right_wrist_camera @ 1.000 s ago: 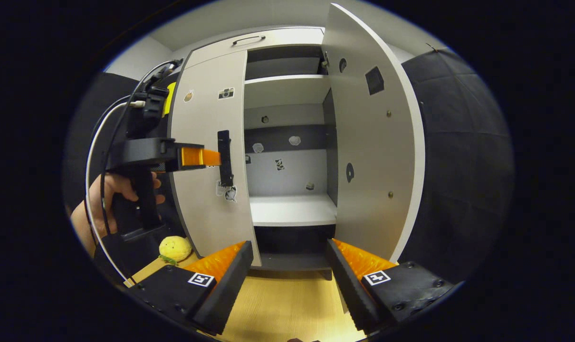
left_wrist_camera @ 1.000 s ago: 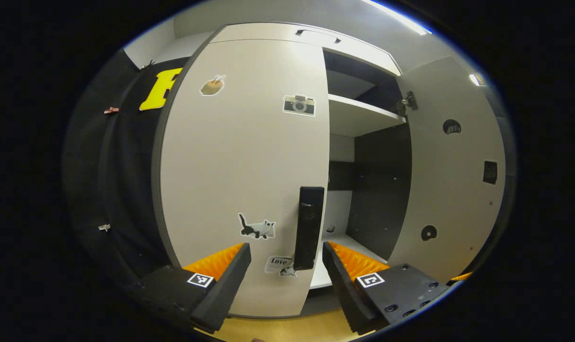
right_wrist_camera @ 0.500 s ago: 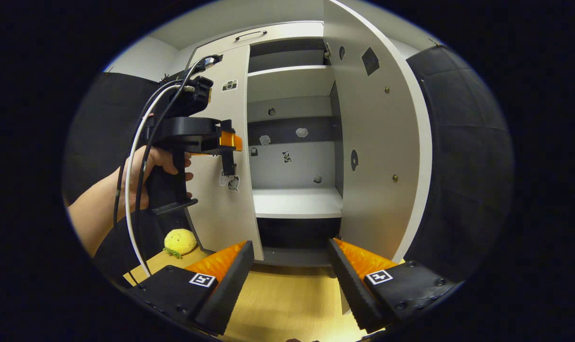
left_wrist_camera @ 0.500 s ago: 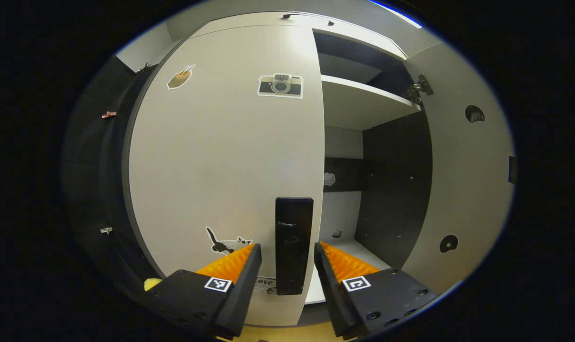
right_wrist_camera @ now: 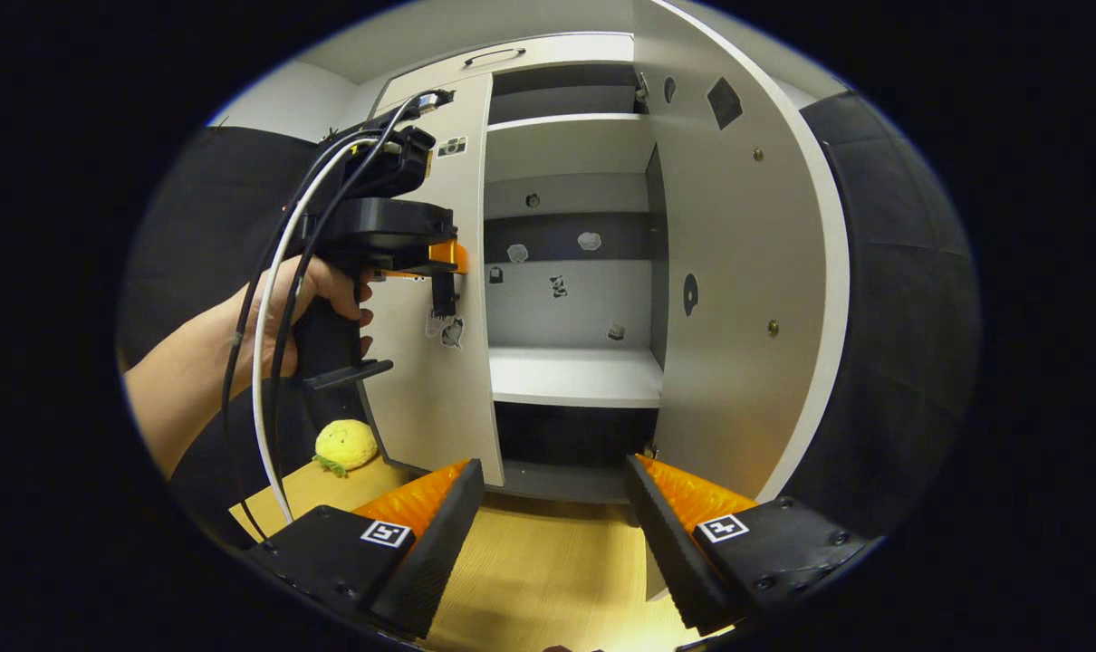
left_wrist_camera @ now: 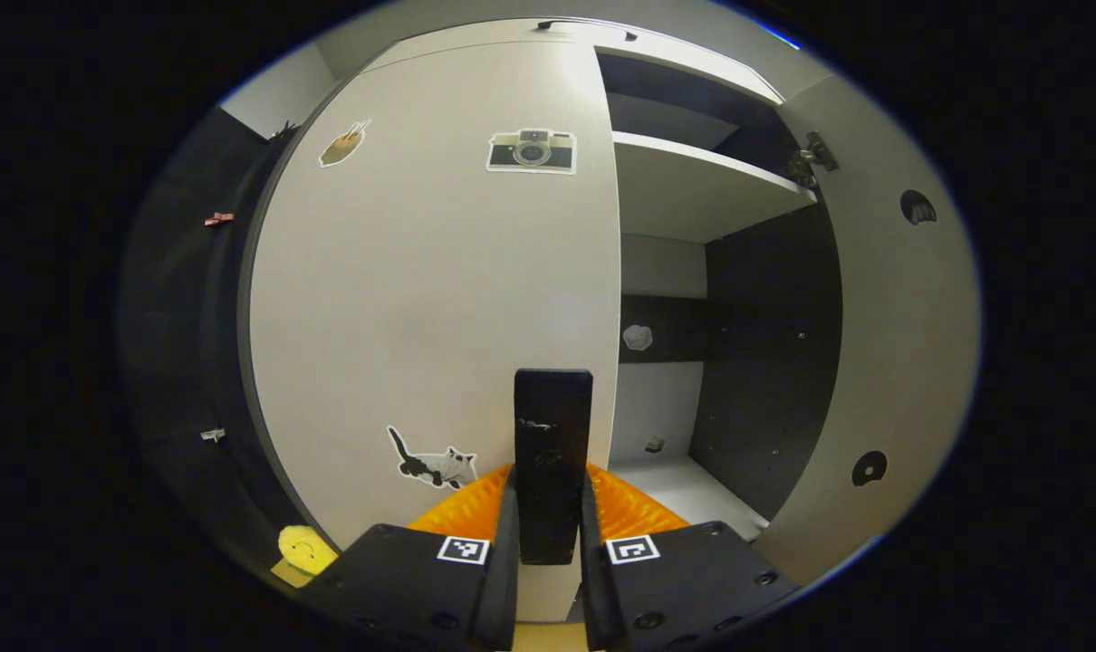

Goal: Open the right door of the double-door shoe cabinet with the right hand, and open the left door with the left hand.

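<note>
Left hand-held gripper point(left_wrist_camera: 548, 543) clamps the left door's handle point(left_wrist_camera: 552, 453), held level.

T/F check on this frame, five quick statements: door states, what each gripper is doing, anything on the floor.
1. The left gripper is shut on the left door's handle. True.
2. The left door is wide open. False: it sits closed.
3. The right door stands open. True.
4. The right gripper holds the right door. False: it is open, holding nothing.
5. A yellow plush toy lies on the shelf. False: it lies on the floor by the cabinet.
</note>
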`<state>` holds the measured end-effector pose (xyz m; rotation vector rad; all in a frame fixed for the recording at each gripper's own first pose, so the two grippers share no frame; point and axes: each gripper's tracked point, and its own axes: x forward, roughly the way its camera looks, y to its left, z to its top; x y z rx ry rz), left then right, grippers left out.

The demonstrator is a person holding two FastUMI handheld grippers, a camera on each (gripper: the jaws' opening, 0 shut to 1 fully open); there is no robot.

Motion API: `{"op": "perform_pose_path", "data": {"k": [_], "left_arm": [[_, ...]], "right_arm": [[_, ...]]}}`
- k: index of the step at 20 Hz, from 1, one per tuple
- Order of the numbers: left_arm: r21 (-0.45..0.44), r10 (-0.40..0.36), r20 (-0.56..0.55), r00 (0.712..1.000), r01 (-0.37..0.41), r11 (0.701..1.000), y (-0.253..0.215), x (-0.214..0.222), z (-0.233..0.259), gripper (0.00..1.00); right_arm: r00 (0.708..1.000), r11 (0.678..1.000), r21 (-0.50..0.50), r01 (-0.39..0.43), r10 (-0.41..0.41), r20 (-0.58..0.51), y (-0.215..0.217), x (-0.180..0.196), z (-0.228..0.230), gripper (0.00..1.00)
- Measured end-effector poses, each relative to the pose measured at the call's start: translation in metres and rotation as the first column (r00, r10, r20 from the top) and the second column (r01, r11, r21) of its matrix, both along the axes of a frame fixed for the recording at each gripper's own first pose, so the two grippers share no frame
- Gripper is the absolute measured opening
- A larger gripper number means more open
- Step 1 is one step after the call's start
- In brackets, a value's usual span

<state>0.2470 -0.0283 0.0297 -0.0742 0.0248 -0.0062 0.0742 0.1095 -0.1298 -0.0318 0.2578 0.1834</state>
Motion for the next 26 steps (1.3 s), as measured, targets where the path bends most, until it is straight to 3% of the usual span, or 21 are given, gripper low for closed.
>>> {"op": "perform_pose_path", "data": {"k": [2,3,6,13,26], "left_arm": [[0.004,0.002,0.012,1.000,-0.002,1.000,0.000,-0.002,0.000,0.29],[0.004,0.005,0.016,1.000,-0.005,1.000,0.000,0.000,-0.001,0.21],[0.005,0.022,0.033,0.999,-0.022,1.000,0.002,-0.004,0.000,0.11],[-0.009,0.032,0.053,0.998,-0.032,0.999,0.005,-0.032,0.002,0.11],[-0.063,-0.109,0.044,0.993,0.112,0.992,0.040,-0.115,-0.006,0.11]], "right_arm": [[1.000,1.000,0.001,-0.001,0.001,-0.015,-0.001,-0.002,-0.004,0.98],[1.000,1.000,0.001,0.000,0.000,-0.019,-0.001,-0.002,-0.005,0.99],[1.000,1.000,0.000,0.006,-0.006,-0.022,-0.003,-0.002,-0.007,0.99],[0.999,0.999,0.003,0.049,-0.049,-0.003,0.002,-0.006,0.003,0.99],[0.982,0.982,0.011,0.189,-0.190,0.011,0.022,-0.039,0.005,0.99]]}}
